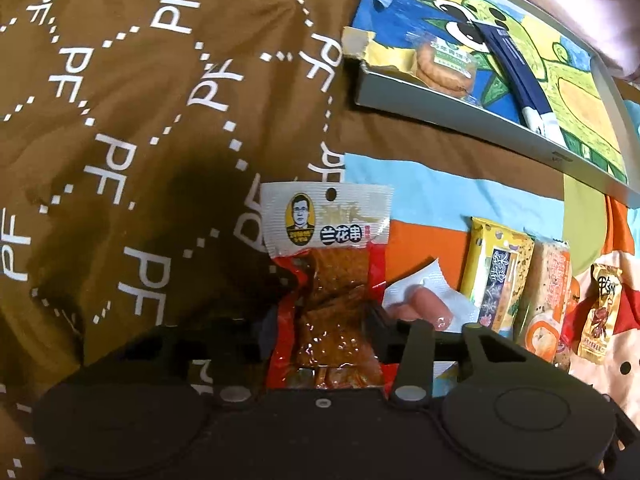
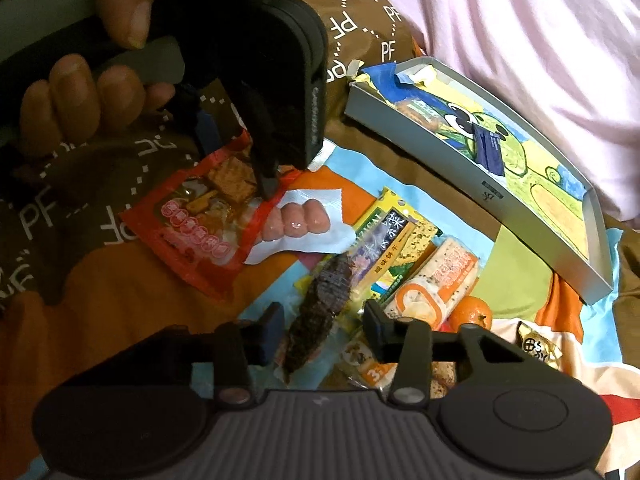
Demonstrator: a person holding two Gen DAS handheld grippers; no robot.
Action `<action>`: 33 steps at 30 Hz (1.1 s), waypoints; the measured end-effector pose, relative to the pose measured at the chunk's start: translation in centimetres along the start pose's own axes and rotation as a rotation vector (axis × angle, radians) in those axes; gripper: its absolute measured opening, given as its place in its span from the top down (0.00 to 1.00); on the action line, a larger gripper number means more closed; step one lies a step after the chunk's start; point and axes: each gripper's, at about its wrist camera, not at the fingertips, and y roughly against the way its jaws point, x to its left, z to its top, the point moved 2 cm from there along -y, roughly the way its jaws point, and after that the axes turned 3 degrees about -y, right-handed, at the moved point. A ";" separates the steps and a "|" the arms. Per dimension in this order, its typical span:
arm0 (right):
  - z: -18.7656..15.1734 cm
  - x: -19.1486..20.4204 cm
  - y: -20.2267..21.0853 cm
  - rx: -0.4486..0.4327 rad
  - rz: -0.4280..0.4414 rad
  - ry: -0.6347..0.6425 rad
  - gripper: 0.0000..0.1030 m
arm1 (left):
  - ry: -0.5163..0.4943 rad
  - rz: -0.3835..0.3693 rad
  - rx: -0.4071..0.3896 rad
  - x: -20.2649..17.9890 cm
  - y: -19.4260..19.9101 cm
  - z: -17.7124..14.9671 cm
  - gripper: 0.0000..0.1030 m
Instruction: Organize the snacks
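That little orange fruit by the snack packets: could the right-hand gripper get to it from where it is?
Probably yes. The orange lies uncovered just beyond the right gripper, whose jaws are open and empty. The striped packet touches it, so a grab might nudge that.

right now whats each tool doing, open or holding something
Left tool: shut on the red tofu snack packet.
Right tool: open, holding nothing, around a dark snack strip.

Left hand-held gripper clamped shut, right hand-held gripper spread
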 end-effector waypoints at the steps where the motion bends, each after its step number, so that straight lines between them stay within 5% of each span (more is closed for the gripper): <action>1: 0.0 0.0 0.1 0.001 0.002 -0.003 0.57 | 0.006 -0.006 0.002 0.1 0.1 -0.1 0.56; 15: -0.4 0.5 0.5 0.005 -0.038 0.053 0.59 | -0.022 -0.036 0.030 -0.4 0.1 -1.7 0.57; 20: -0.9 1.8 -0.3 -0.001 -0.080 0.151 0.53 | -0.025 -0.045 0.028 -0.5 -1.0 -1.2 0.55; 26: -1.0 2.8 -0.1 0.012 -0.138 0.250 0.59 | -0.032 -0.051 0.007 -0.6 -0.2 -1.8 0.60; 33: -2.4 3.7 1.0 -0.033 -0.268 0.430 0.59 | 0.034 -0.183 0.044 -0.6 0.0 -2.5 0.63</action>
